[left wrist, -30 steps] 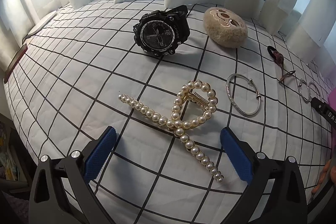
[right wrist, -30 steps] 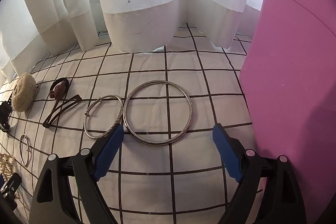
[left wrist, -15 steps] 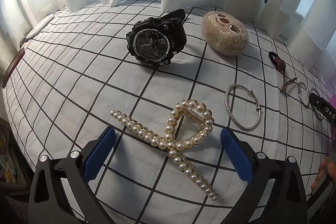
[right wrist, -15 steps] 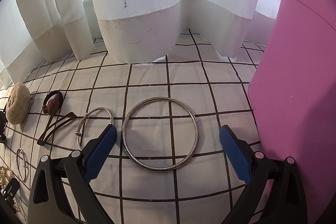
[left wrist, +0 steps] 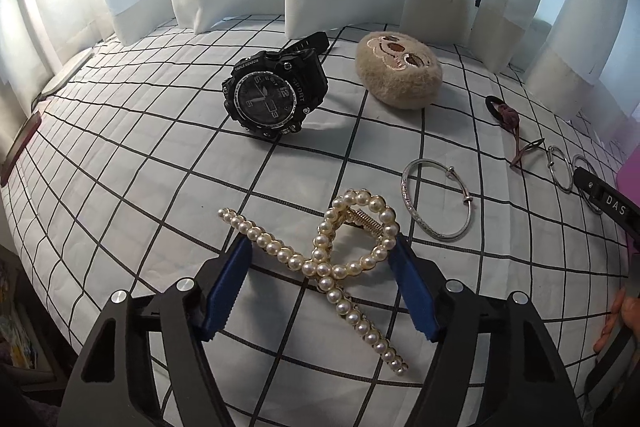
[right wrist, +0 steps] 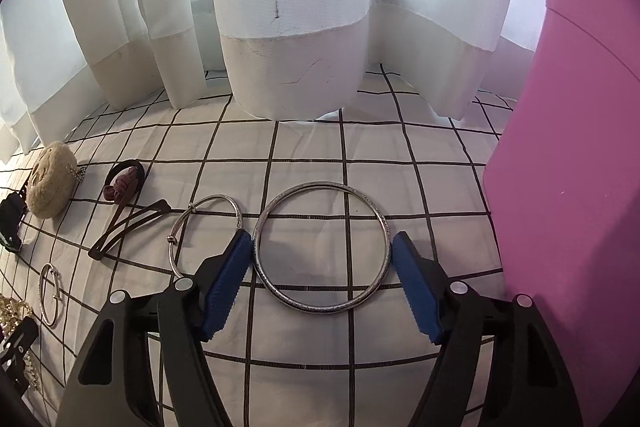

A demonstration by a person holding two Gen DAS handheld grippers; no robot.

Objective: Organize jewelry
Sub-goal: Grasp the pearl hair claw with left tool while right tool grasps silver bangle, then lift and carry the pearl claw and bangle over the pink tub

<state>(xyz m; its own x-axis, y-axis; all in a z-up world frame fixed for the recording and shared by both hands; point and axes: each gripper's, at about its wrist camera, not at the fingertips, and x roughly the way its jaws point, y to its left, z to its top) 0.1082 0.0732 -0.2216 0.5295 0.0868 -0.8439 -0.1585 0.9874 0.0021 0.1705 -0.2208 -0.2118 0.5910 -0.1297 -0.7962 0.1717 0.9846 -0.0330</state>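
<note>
- In the left wrist view, the left tongs point(left wrist: 320, 281) have narrowed over the last second from a wide spread and come forward; their blue pads now sit on either side of the pearl hair clip point(left wrist: 320, 259), low in the centre of the frame, close to its looped end but not yet clamped.
- In the right wrist view, the right tongs point(right wrist: 322, 277) have likewise narrowed and advanced; the large silver bangle point(right wrist: 322, 247), centre of the frame, now lies between the pads, the left pad at its rim.
- This suggests both pieces are about to be picked up, probably for the pink box point(right wrist: 568, 167) filling the right edge.
- Everything rests on a white checked cloth point(left wrist: 140, 167); whether a counter or a bed lies beneath cannot be told.
- Elsewhere in the left view: a black watch point(left wrist: 276, 95) upper centre, a tan plush pad point(left wrist: 400, 75) to its right, a small silver bracelet point(left wrist: 436, 205) right of centre.
- The box is cut off by the frame; no opening shows.
- A hair tie, a hair slide and more rings at the far right are small and warped.
- Whether either pad truly touches metal or pearl is hard to judge.
</note>
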